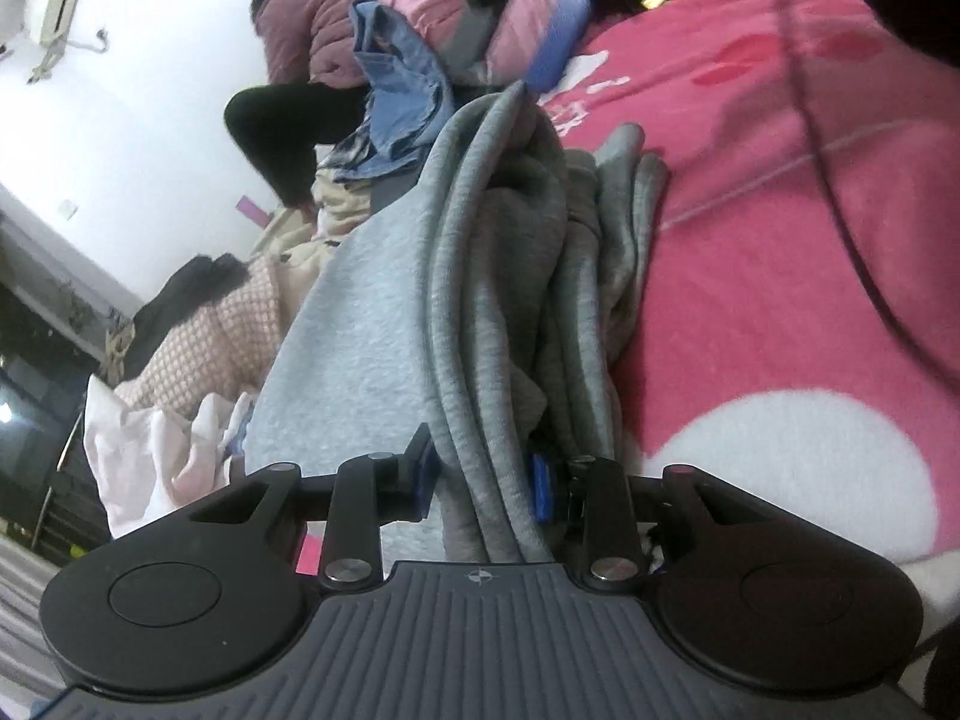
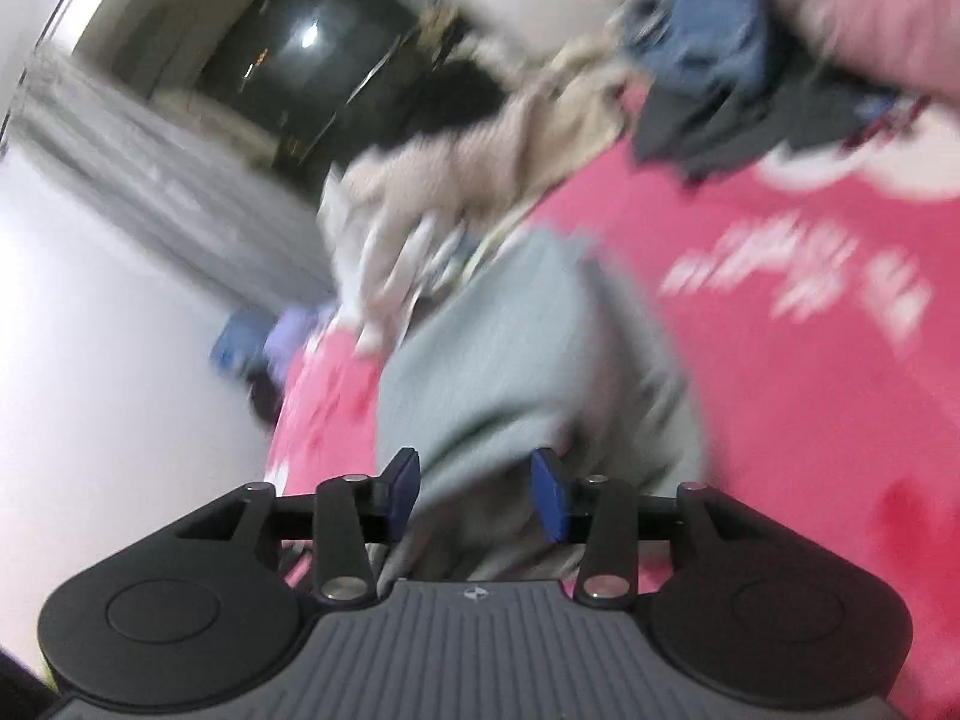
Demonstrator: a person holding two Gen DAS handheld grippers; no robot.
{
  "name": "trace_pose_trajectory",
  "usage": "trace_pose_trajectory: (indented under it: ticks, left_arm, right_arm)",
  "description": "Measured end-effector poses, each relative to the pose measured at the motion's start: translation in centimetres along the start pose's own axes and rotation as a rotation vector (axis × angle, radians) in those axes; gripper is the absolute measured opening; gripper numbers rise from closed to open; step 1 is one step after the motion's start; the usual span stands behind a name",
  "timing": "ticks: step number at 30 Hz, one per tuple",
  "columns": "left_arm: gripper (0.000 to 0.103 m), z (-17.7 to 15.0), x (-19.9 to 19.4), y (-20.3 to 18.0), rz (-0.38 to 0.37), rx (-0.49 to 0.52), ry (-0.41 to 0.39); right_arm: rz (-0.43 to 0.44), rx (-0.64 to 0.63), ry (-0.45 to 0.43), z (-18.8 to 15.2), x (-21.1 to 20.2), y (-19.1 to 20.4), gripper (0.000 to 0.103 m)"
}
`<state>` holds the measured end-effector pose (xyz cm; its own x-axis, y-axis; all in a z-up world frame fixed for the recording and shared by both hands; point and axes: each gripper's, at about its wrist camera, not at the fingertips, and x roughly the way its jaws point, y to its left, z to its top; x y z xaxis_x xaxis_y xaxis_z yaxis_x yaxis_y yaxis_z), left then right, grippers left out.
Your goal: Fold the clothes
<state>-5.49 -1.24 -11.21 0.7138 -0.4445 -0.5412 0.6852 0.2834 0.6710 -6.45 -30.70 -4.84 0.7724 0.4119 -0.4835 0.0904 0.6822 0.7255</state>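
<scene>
Gray garment (image 1: 480,312) edge in left gripper (image 1: 483,480); bare pink blanket (image 1: 780,240) alongside.

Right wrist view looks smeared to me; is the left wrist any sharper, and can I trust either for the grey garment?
Left wrist view: sharp, the grey garment bunched between the left gripper pads, fisheye bending the edges. Right wrist view: heavy motion blur; the garment only a grey smear, right gripper itself crisp.
</scene>
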Motion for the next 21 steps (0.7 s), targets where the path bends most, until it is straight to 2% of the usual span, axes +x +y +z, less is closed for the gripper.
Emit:
trace_pose_trajectory:
  ticks: [3, 4, 10, 12, 13, 15, 21]
  left_arm:
    - [0.029, -0.1, 0.0, 0.2, -0.012, 0.0, -0.004]
    - [0.029, -0.1, 0.1, 0.3, -0.015, -0.002, -0.005]
    - [0.03, -0.2, 0.3, 0.0, -0.016, 0.042, -0.005]
    - [0.03, -0.2, 0.3, 0.0, -0.022, 0.055, -0.004]
    - [0.03, -0.2, 0.3, 0.1, -0.025, 0.06, -0.003]
    - [0.03, -0.2, 0.3, 0.1, -0.029, 0.069, 0.0]
    - [0.03, -0.3, 0.2, -0.1, -0.031, 0.097, 0.006]
  right_arm:
    - [-0.138, 0.035, 0.016, 0.7, 0.2, -2.0, 0.049]
    - [-0.135, 0.082, 0.022, 0.7, 0.5, -2.7, 0.049]
    - [0.046, 0.391, 0.026, 1.6, 2.1, -6.7, 0.051]
    - [0.089, 0.439, 0.038, 2.9, 3.0, -7.4, 0.061]
    - [0.098, 0.438, 0.047, 3.5, 3.6, -7.5, 0.062]
    - [0.107, 0.42, 0.071, 4.8, 4.7, -7.3, 0.073]
    - [0.101, 0.339, 0.144, 7.1, 7.9, -6.6, 0.076]
